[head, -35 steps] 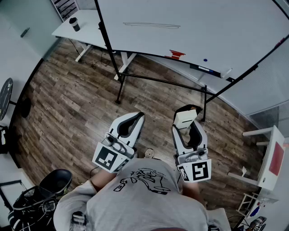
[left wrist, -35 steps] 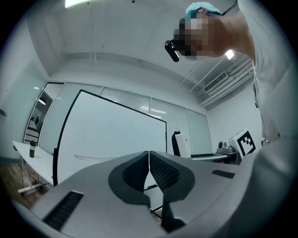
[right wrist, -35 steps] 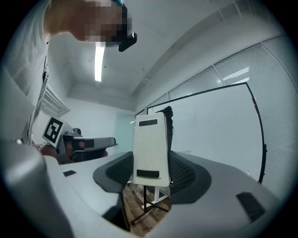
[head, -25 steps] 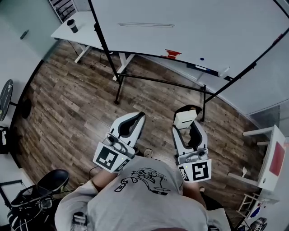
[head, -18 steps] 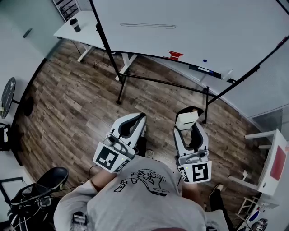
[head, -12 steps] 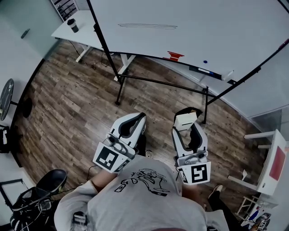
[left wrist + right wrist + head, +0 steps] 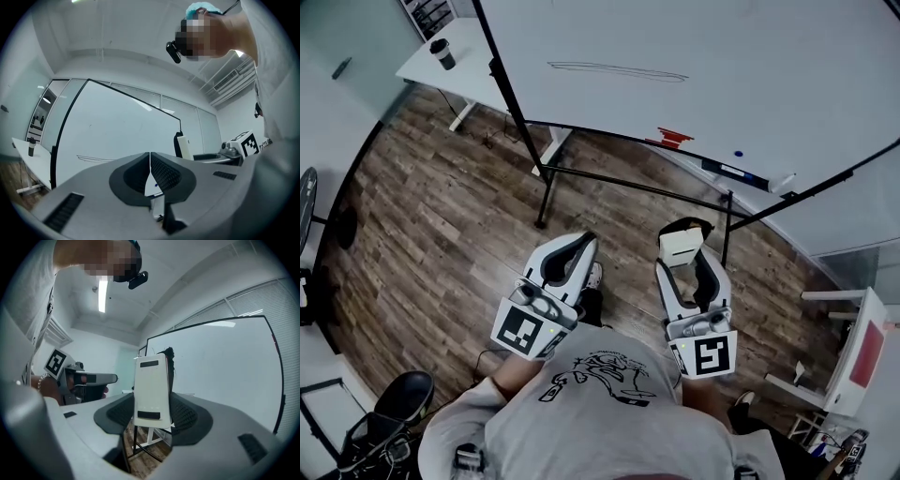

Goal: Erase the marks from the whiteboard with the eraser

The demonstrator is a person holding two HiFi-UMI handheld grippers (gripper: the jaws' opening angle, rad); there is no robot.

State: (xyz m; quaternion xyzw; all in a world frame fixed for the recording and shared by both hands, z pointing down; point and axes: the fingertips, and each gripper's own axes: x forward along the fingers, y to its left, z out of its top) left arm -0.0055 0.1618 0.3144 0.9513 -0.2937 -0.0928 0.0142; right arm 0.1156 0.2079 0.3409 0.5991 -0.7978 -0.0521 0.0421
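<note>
A large whiteboard (image 7: 703, 66) on a black stand fills the top of the head view. A long thin flat loop mark (image 7: 617, 71) is drawn on its upper left; the same mark (image 7: 93, 158) shows faintly in the left gripper view. My right gripper (image 7: 682, 246) is shut on a white eraser (image 7: 681, 247) with a dark felt back, held upright (image 7: 151, 392) between the jaws. My left gripper (image 7: 577, 246) is shut with nothing in it, jaws touching (image 7: 150, 161). Both grippers hang low over the floor, well short of the board.
The board's ledge carries a red item (image 7: 673, 139) and a marker (image 7: 741, 172). A white desk (image 7: 455, 70) with a dark cup (image 7: 442, 53) stands at the far left. A white side table (image 7: 853, 356) is at the right, a dark chair (image 7: 394, 398) at the lower left. Wood floor (image 7: 441, 225) lies between.
The view has shifted a little closer to the board, and a foot has stepped forward between the grippers. Both grippers keep their pose, the right one still holding the eraser.
</note>
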